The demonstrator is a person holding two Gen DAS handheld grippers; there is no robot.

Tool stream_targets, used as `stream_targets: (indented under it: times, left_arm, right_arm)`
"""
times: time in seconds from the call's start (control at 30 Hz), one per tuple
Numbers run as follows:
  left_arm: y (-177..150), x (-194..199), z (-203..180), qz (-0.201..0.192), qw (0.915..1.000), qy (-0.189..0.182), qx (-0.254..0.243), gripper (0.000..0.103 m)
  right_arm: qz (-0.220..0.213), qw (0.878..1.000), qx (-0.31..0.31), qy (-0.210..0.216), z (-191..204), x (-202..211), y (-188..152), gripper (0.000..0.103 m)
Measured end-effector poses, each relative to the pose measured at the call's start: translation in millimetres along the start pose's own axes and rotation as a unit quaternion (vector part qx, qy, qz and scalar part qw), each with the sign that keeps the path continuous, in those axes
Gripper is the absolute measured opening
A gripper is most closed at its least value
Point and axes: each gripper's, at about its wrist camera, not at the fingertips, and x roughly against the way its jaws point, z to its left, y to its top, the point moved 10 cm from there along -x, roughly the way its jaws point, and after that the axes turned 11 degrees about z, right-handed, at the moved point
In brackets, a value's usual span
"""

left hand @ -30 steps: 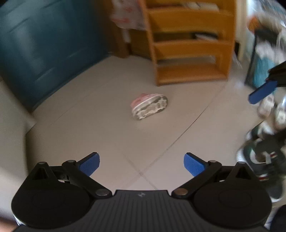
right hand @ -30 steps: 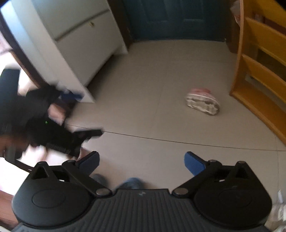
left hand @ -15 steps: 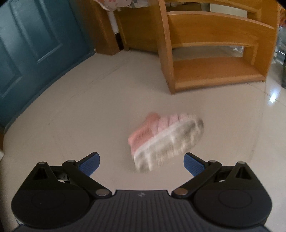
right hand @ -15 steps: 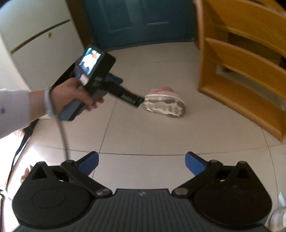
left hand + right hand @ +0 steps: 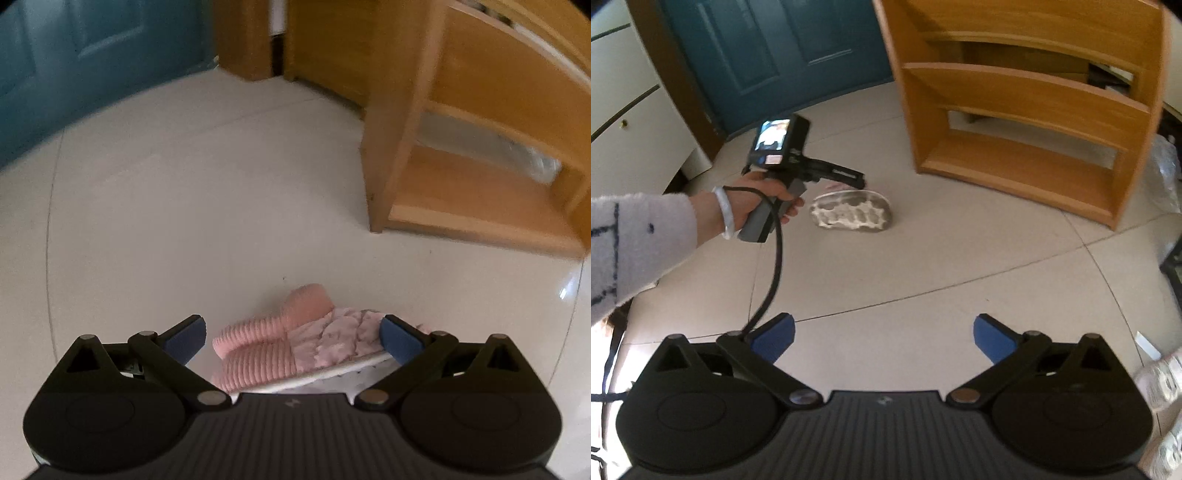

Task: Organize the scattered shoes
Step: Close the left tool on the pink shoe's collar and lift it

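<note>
A pink shoe [image 5: 295, 343] with a white sole lies on its side on the pale tiled floor. My left gripper [image 5: 291, 338] is open, its blue fingers standing on either side of the shoe without pressing it. In the right wrist view the same shoe [image 5: 853, 216] shows its grey-white sole, and the left gripper [image 5: 849, 177] reaches over its top, held by a hand. My right gripper [image 5: 882, 338] is open and empty over bare floor, well short of the shoe. A wooden shoe rack [image 5: 1027, 110] stands beyond the shoe to the right.
A teal door [image 5: 783, 48] closes the back. A white cabinet [image 5: 628, 122] stands at the left. A cable [image 5: 775, 266] hangs from the left gripper's handle. Part of a pale shoe [image 5: 1161, 387] shows at the right edge. The wooden rack [image 5: 480, 155] has open lower shelves.
My left gripper has moved forward and down until the pink shoe sits between its open fingers. The right gripper has turned towards the shoe and rack, staying open.
</note>
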Motion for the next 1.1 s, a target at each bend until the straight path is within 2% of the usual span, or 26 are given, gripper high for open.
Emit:
stream_targets:
  times: [0.07,0.17,0.2,0.23,0.33,0.43,0.73,0.93,1.03,1.1]
  left_arm:
    - [-0.3,0.7,-1.9,-0.002,1.0,-0.004,0.001,0.092]
    - [0.5,3.9,-10.9,-0.007,0.9998,-0.005,-0.015,0.083]
    - [1.1,5.9,-15.7,-0.011,0.9996,0.0,-0.027,0.075]
    - [2.0,5.7,-19.1,-0.013,0.9993,0.002,-0.034,0.067]
    - [-0.7,12.0,-37.4,-0.016,0.9966,-0.007,-0.08,0.025]
    - [-7.2,18.3,-50.0,-0.011,0.9922,0.018,-0.123,0.022]
    - [-40.8,40.7,-53.2,0.004,0.9909,-0.001,-0.135,0.022]
    - [-79.9,57.5,-60.2,0.044,0.9849,-0.015,-0.167,0.022]
    - [-75.1,70.0,-52.6,0.03,0.9907,-0.027,-0.129,0.025]
    - [-65.6,75.8,-43.0,0.016,0.9955,-0.039,-0.085,0.03]
  right_arm:
    - [-0.001,1.0,-0.003,-0.006,-1.0,2.8,-2.1,0.103]
    - [0.0,1.0,-0.01,-0.008,-4.9,1.0,-2.5,0.103]
    - [0.002,1.0,-0.011,-0.009,-5.3,0.0,-3.4,0.103]
    - [0.004,1.0,-0.012,-0.009,-5.8,-0.7,-3.8,0.103]
    - [0.009,1.0,-0.016,-0.008,-4.9,-3.0,-4.6,0.103]
    - [0.007,1.0,-0.021,0.0,-2.0,-3.1,-2.4,0.103]
    - [-0.007,0.999,-0.025,0.021,3.4,-2.2,5.4,0.103]
    - [-0.027,0.998,-0.031,0.037,4.3,1.6,16.9,0.102]
    - [-0.03,0.998,-0.037,0.038,2.1,2.7,17.6,0.103]
    - [-0.028,0.998,-0.037,0.036,0.8,3.3,16.8,0.103]
